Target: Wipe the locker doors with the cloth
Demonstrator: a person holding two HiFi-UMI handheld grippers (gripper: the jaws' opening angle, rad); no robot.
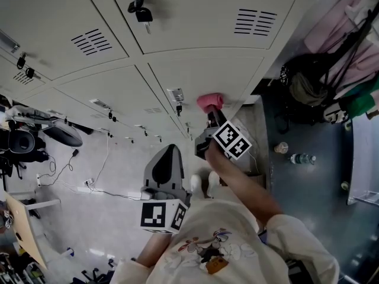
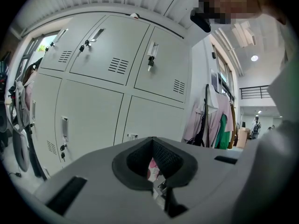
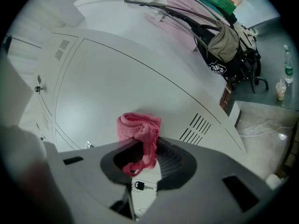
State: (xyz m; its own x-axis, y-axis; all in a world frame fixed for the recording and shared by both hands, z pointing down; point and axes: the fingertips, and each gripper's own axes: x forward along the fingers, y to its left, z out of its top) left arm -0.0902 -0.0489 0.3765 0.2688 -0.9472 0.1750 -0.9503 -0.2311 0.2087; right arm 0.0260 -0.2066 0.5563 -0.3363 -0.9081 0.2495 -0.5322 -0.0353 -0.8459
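While the right gripper (image 1: 212, 116) is held out towards the bank of grey locker doors (image 1: 201, 22), a pink cloth (image 1: 209, 102) is gripped between its jaws.

Item 1, cloth: pink knit, bunched into a wad. In the right gripper view the cloth (image 3: 139, 129) is seen clamped in the right gripper (image 3: 145, 150), with the wad standing proud of the jaw tips and a loose tail hanging down between the pads. It appears pressed to the face of a lower door (image 3: 117, 83), left of that door's vent slots (image 3: 201, 125).

Item 2, left gripper (image 1: 170, 151): held back from the lockers, close to the person's body. In the left gripper view its jaws are seen closed tip to tip, and the left gripper (image 2: 152, 143) has nothing grasped in it.

Item 3, locker fittings: a key bunch (image 1: 140, 7) is hung in the lock of an upper door. A second lock with key (image 1: 176, 98) is set just left of the cloth.

Item 4, surroundings: pink garments (image 1: 337, 22) are hung at the right end of the lockers, with a black backpack (image 1: 308, 81) below them. A cup (image 1: 281, 148) and a water bottle (image 1: 302, 158) are placed on the floor near each other. Cables (image 1: 89, 182) are trailed across the pale floor at left.

Item 5, the person: a pale printed shirt (image 1: 219, 247) is worn.
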